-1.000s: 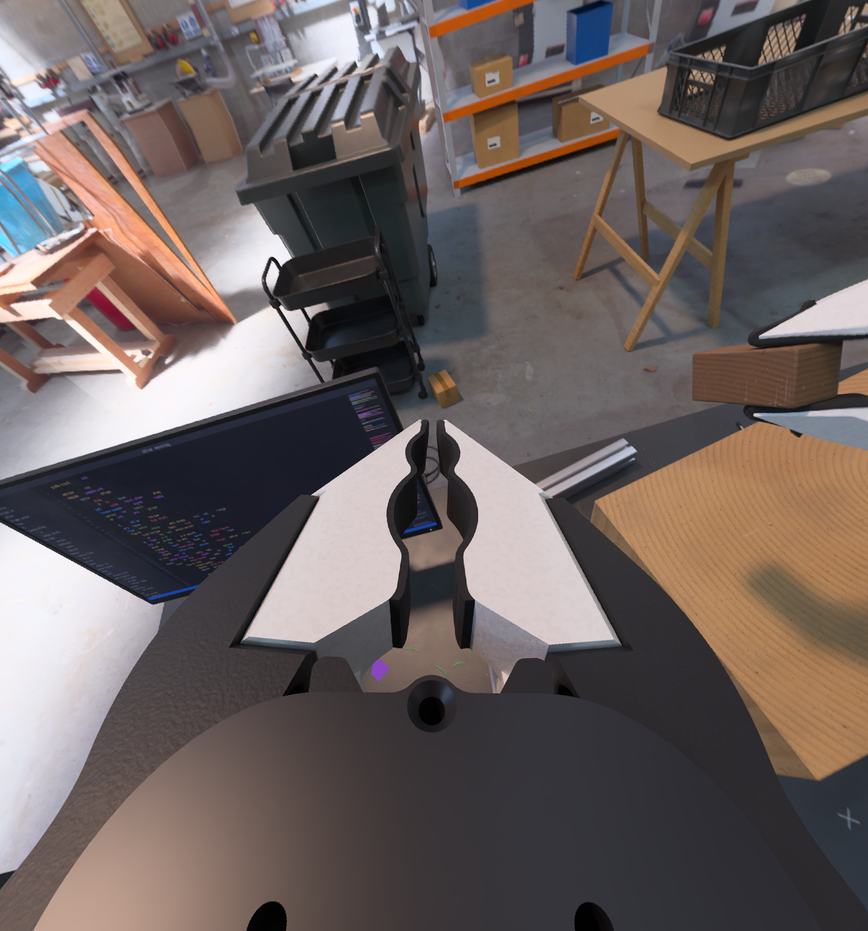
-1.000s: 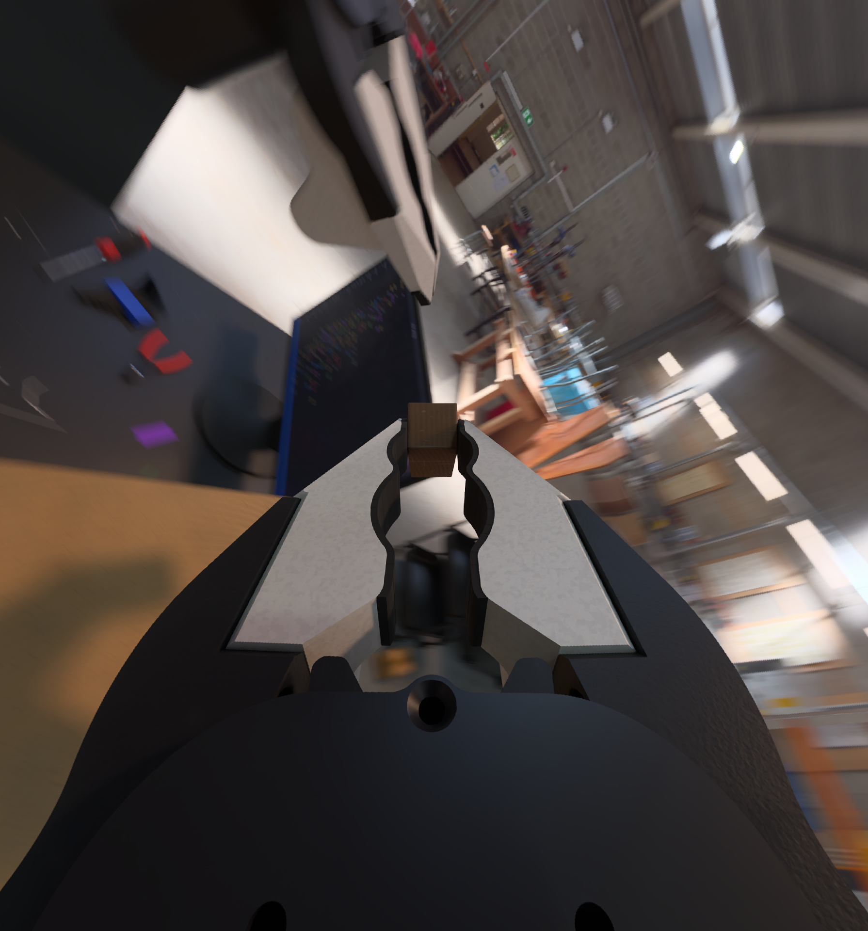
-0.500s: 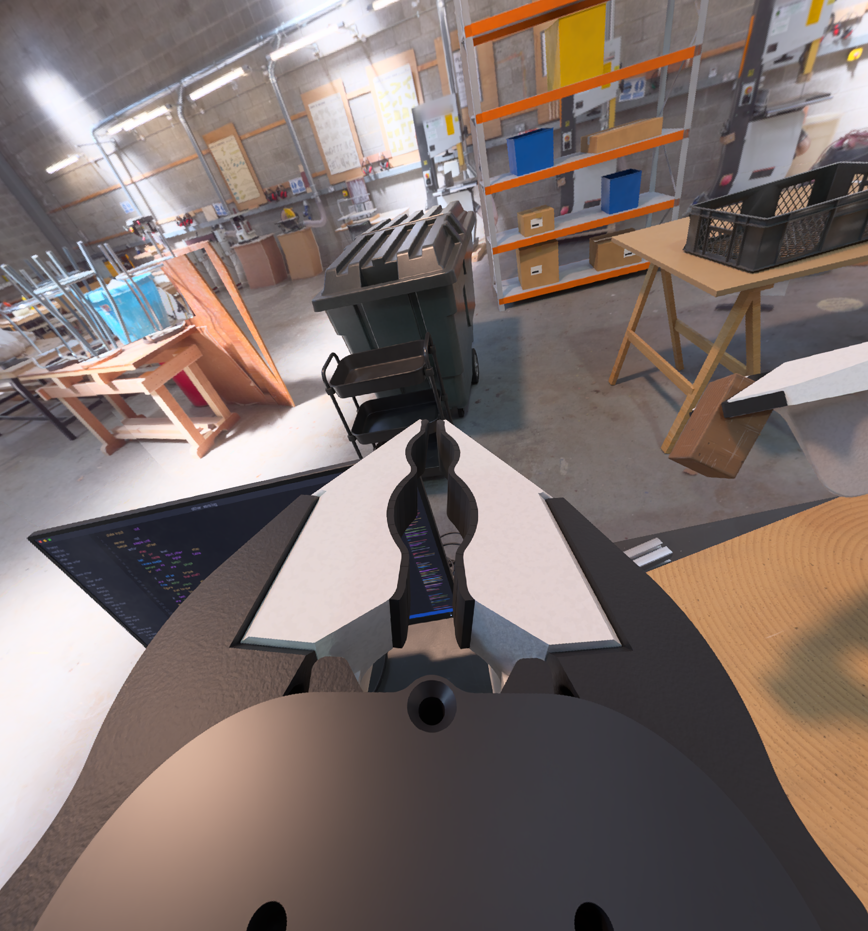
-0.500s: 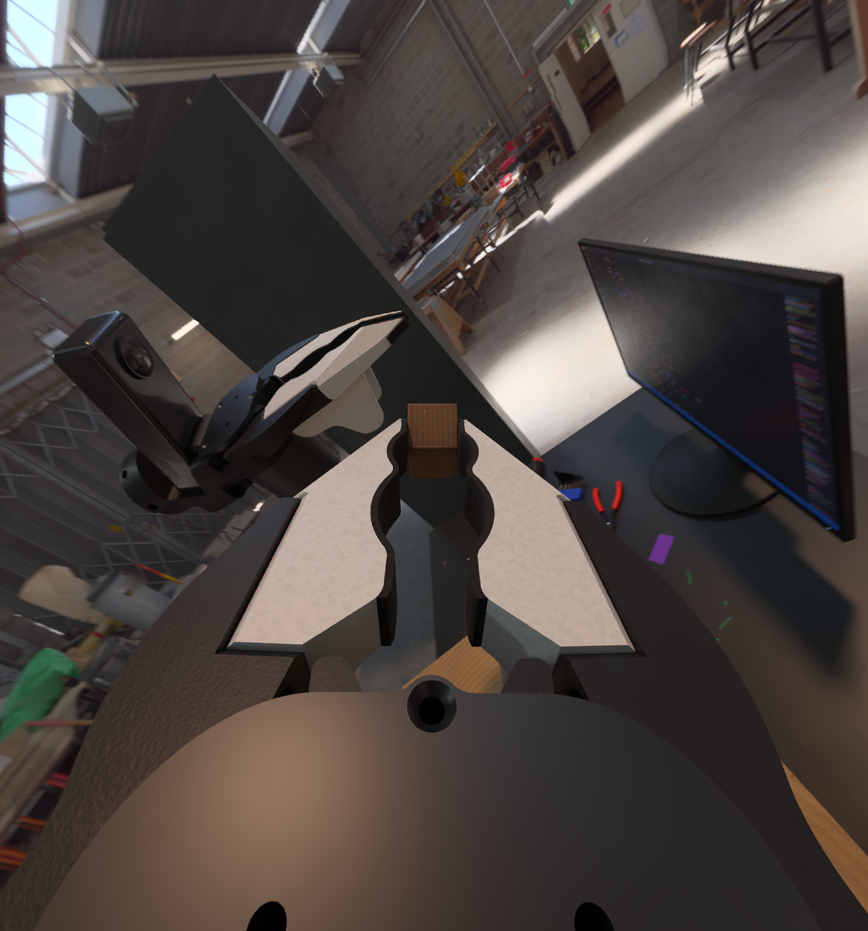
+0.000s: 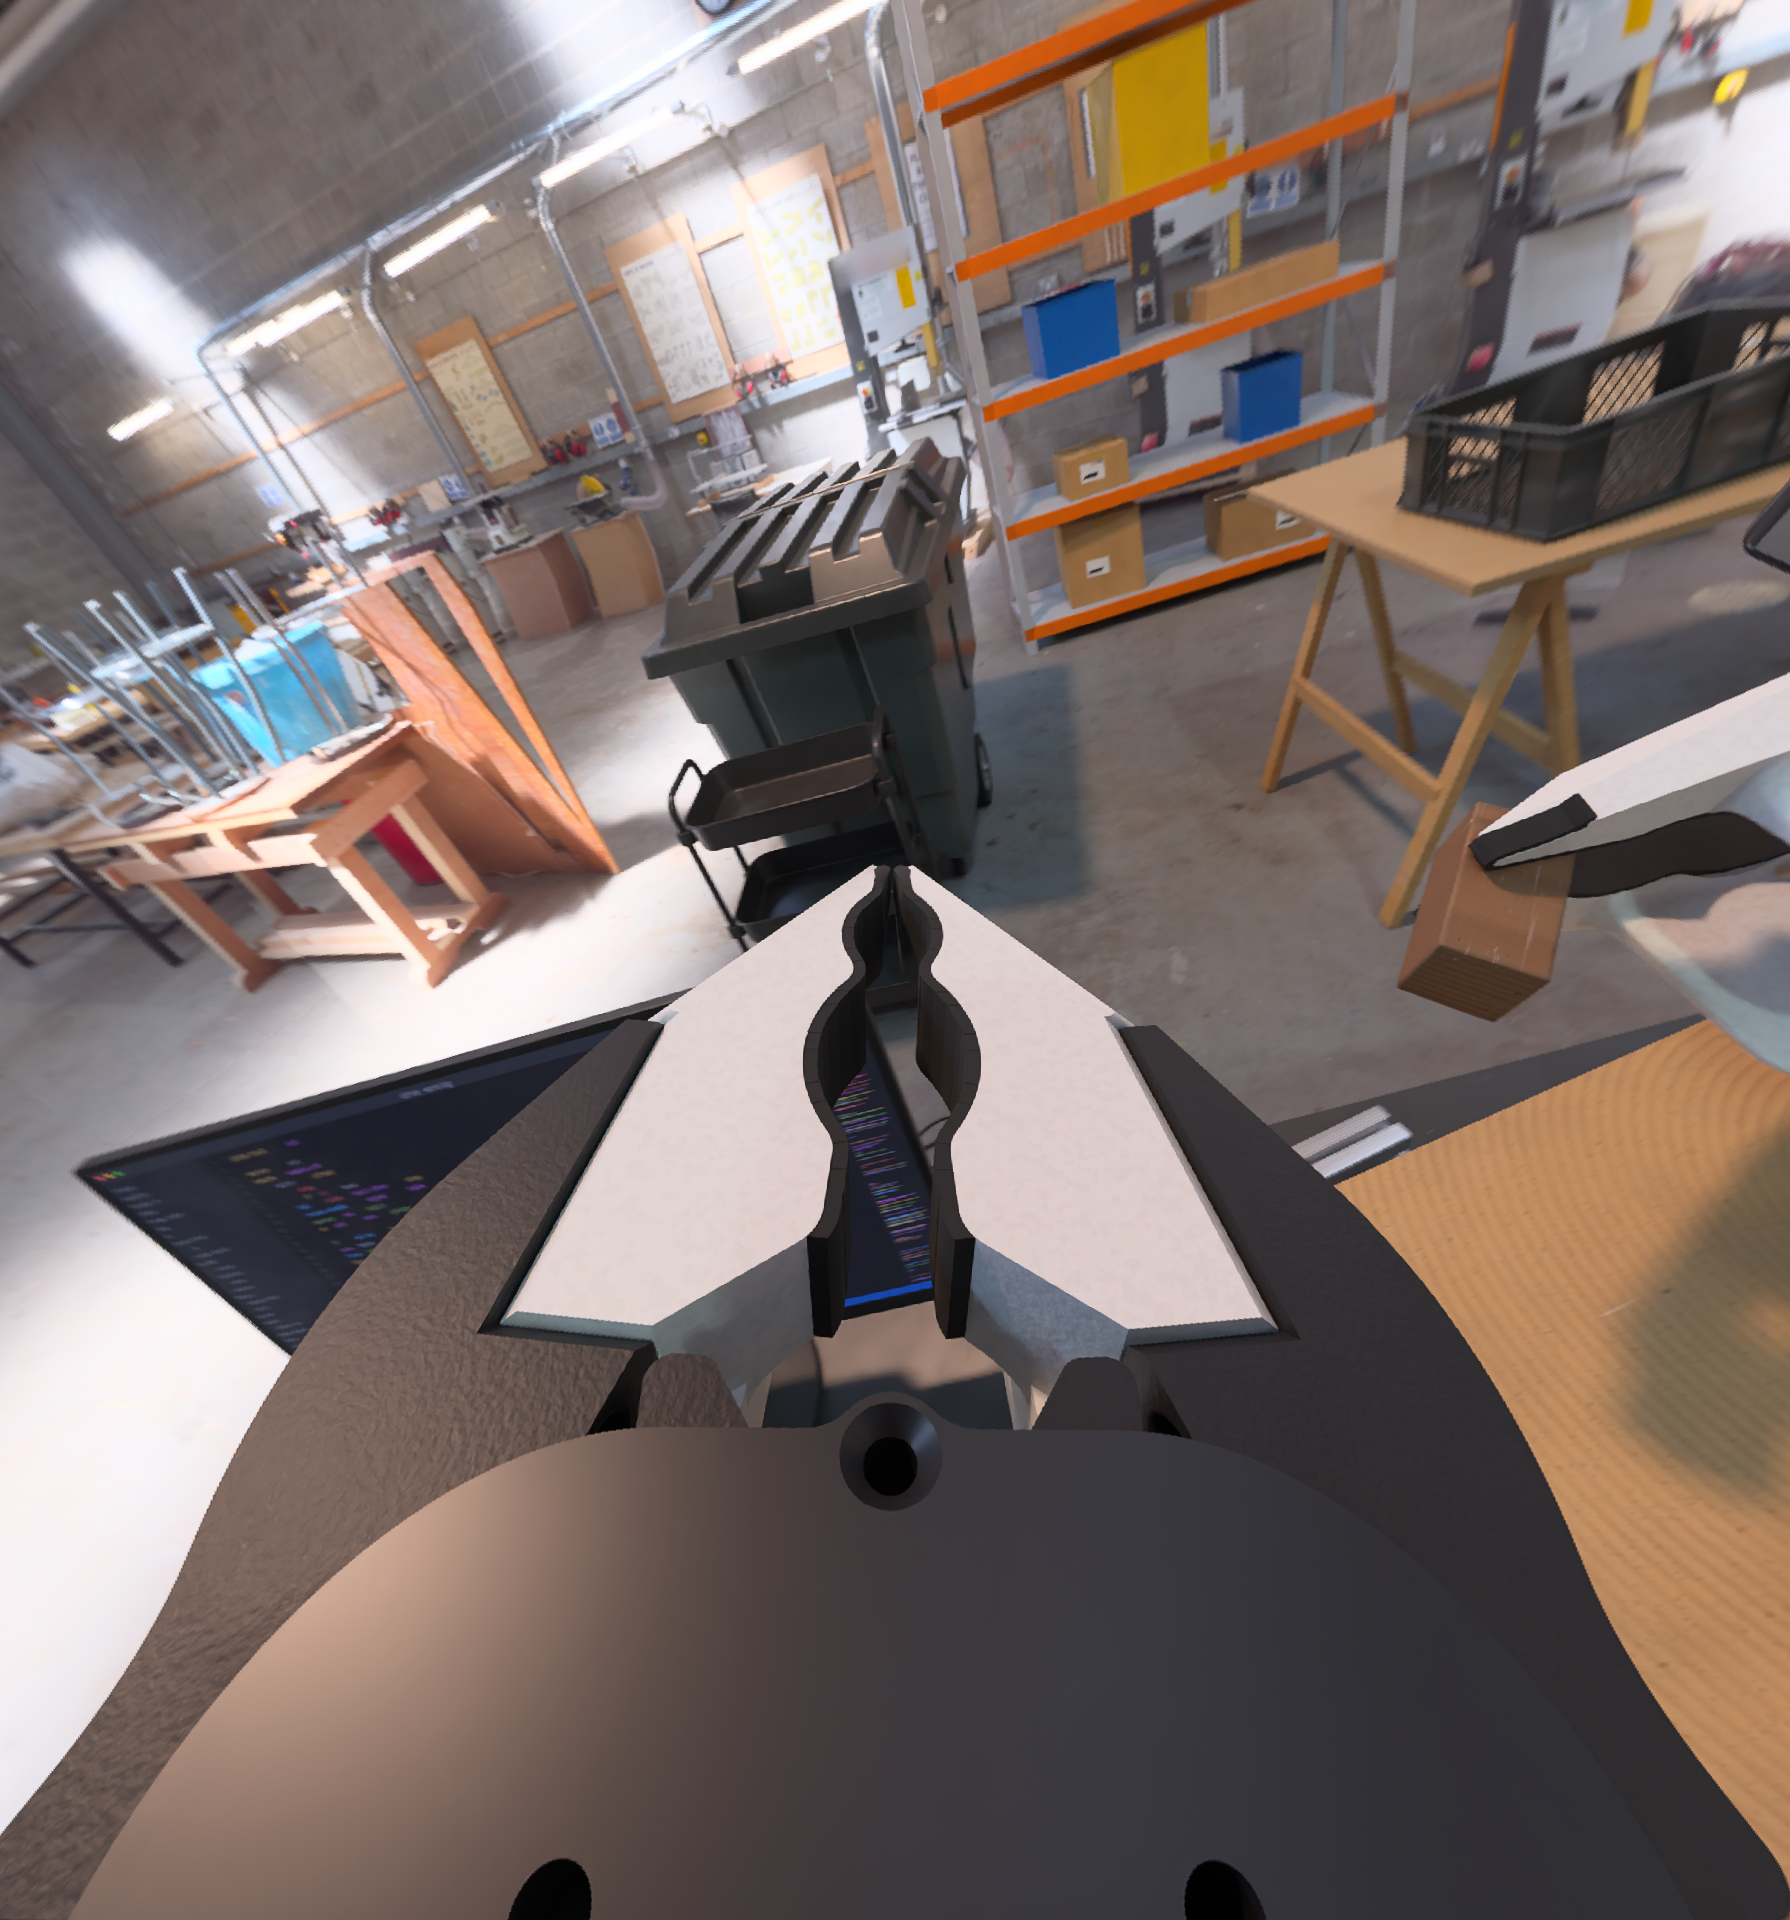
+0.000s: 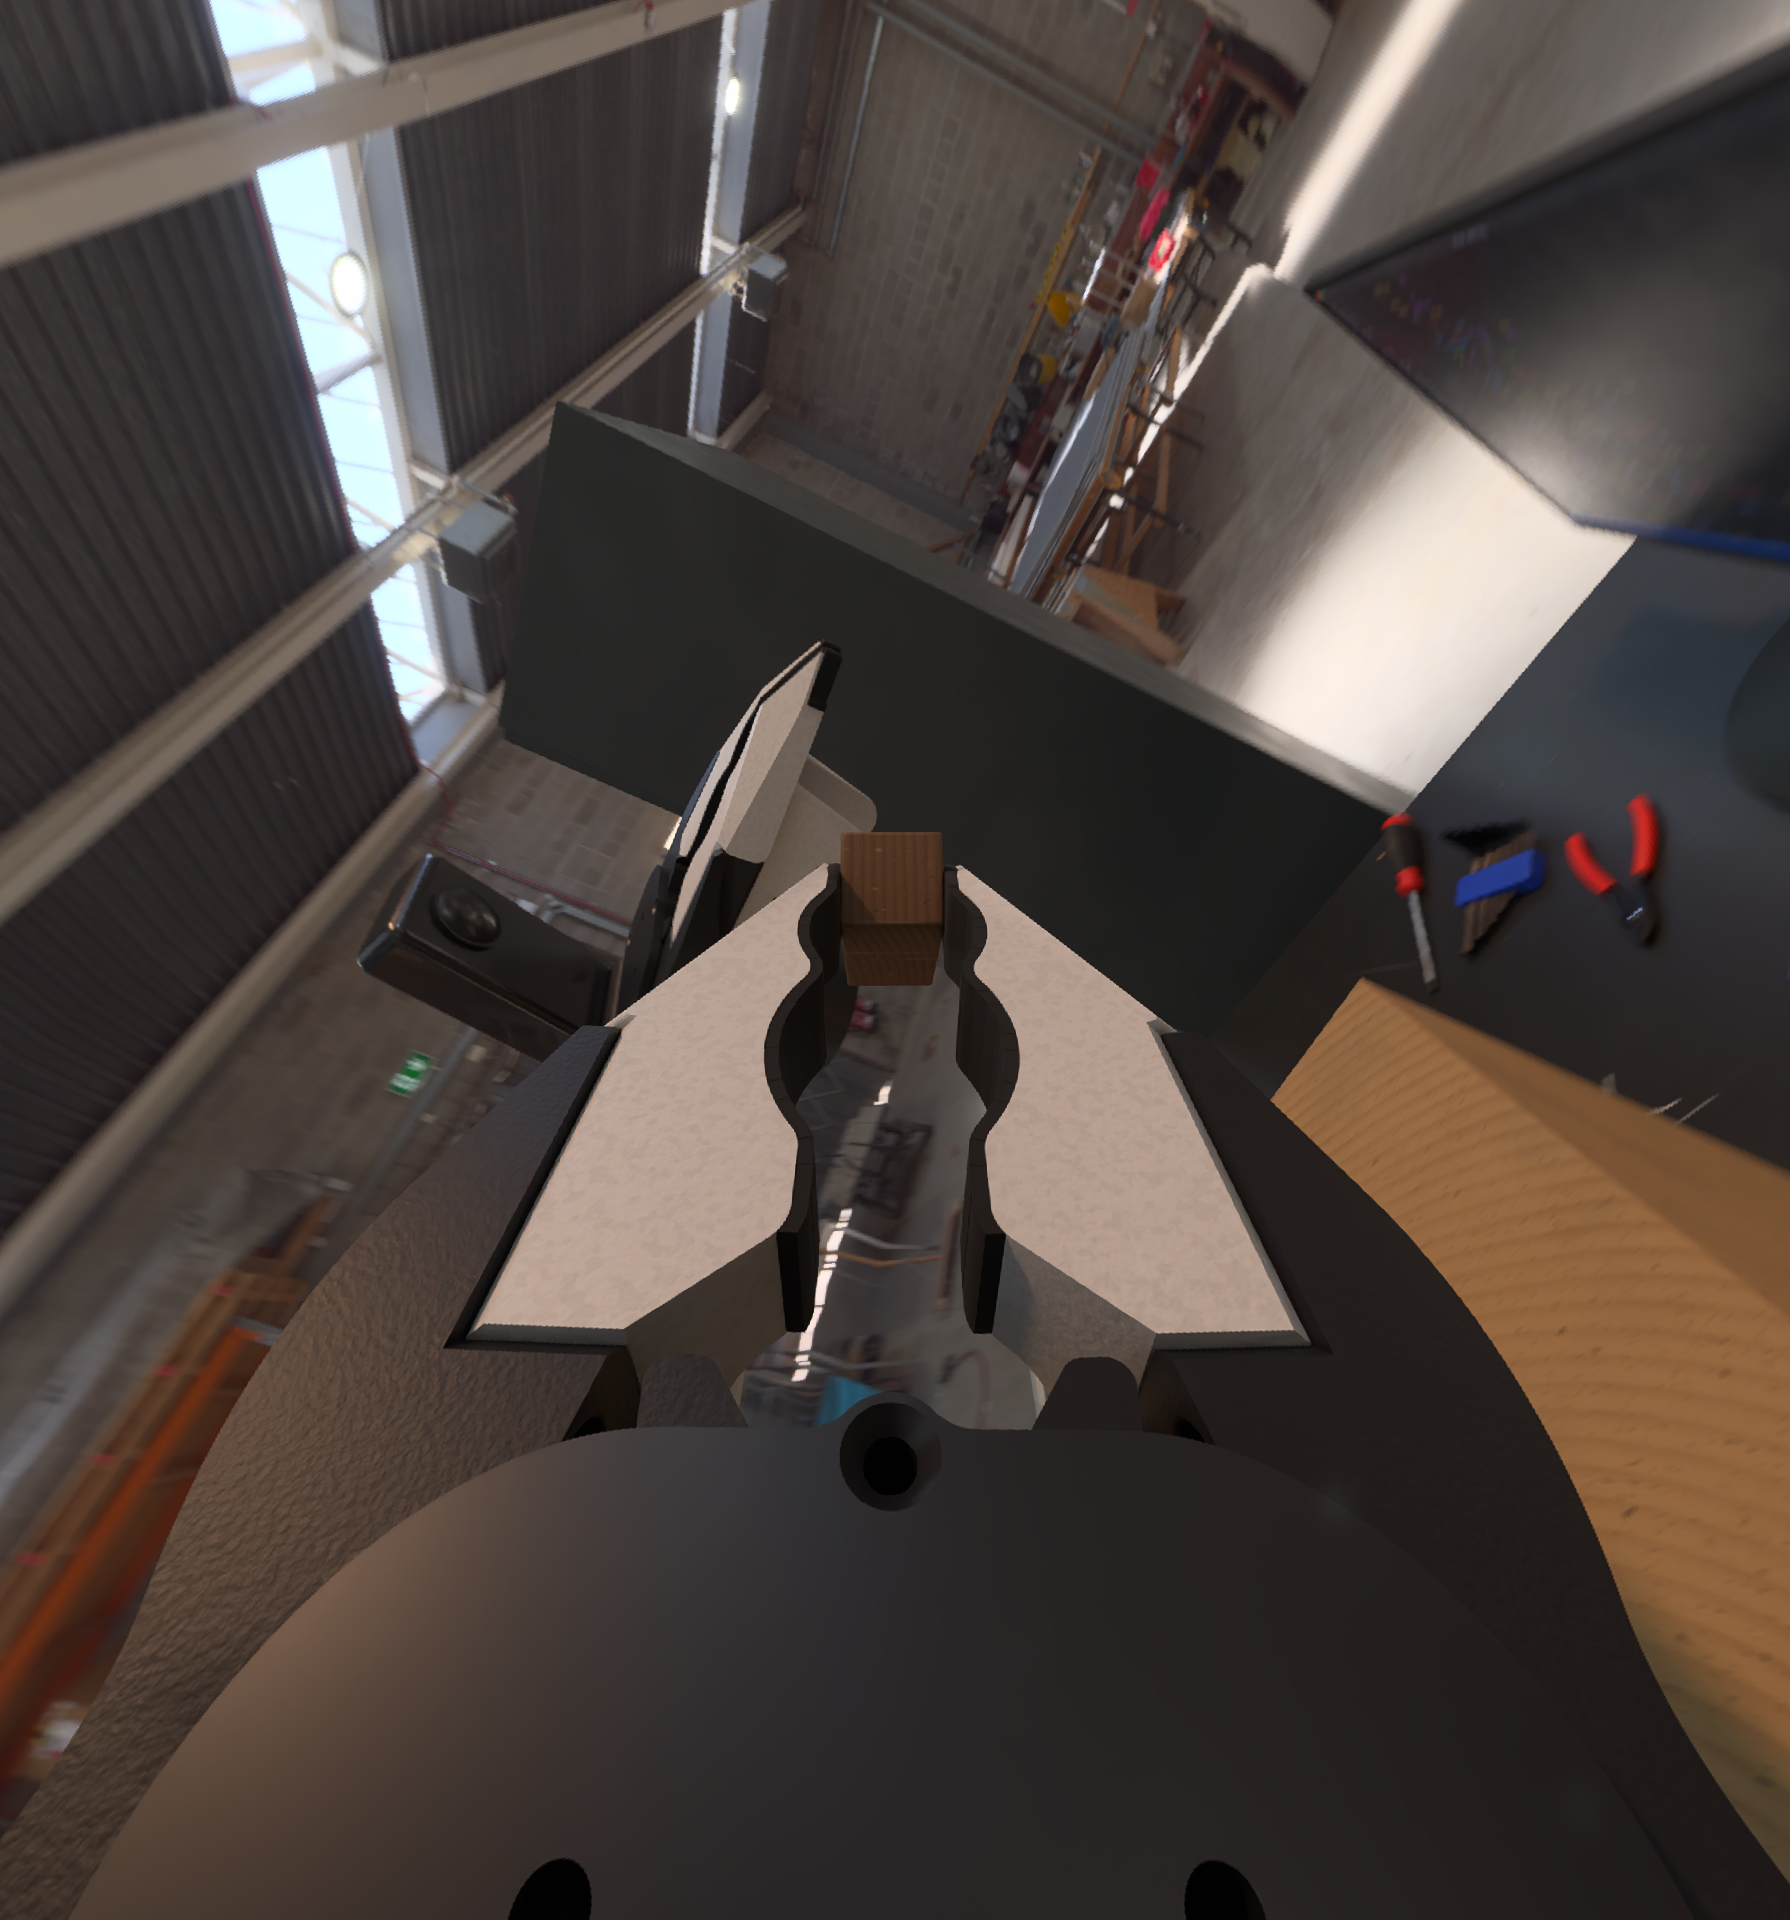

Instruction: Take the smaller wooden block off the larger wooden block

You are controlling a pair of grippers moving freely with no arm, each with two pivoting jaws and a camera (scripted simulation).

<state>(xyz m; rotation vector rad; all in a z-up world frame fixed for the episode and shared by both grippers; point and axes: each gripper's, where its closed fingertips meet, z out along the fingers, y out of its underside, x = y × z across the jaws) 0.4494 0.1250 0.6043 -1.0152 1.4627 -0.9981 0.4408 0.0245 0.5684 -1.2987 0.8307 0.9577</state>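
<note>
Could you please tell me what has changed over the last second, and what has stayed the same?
The right gripper has carried the small dark-brown wooden block up and clear of the large pale wooden block, twisting until it points toward the roof. The left gripper tilted upward from the black monitor toward the workshop. Unchanged: the right stays clamped on the small block, the left shut and empty.

Two wooden blocks point(image 5: 1481, 914) point(image 5: 1639, 1351), two grippers point(image 5: 893, 883) point(image 6: 891, 883).
</note>
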